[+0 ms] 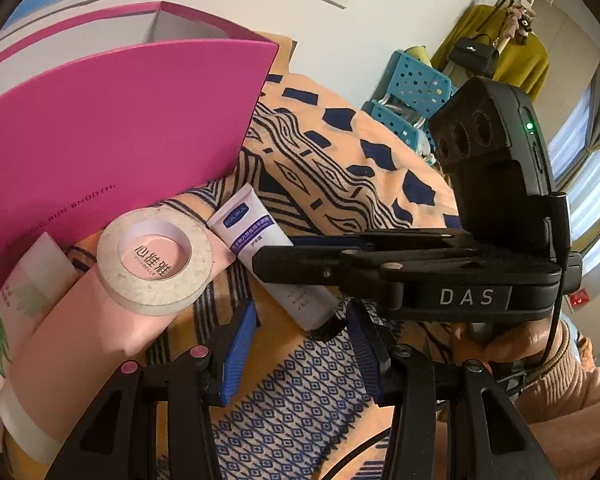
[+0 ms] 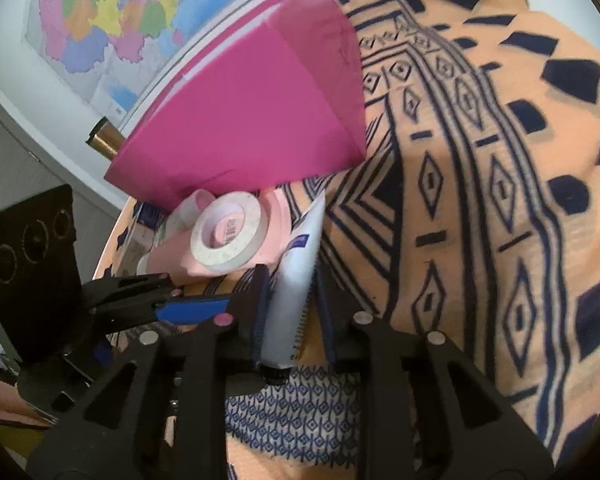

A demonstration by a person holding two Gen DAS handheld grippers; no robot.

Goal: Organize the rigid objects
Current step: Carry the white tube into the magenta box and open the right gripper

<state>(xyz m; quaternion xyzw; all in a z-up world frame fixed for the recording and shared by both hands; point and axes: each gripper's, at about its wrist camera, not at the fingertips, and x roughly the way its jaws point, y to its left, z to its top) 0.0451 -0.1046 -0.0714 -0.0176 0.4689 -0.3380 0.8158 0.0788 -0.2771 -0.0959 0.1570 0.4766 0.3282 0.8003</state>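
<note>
Tubes: two | tape roll [image 1: 155,261]: one | right tool [image 2: 290,312]: seemingly around white tube [image 2: 296,280] | left tool [image 1: 300,352]: wide

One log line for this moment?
right gripper: around white tube, not clamped | left gripper: open, empty | pink tube, magenta box: untouched

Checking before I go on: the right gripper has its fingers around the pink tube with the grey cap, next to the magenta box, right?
Not quite. The right gripper has its fingers around the white tube, not the pink tube with the grey cap. The right wrist view shows it. The pink tube lies beside the white one, by the magenta box.
</note>
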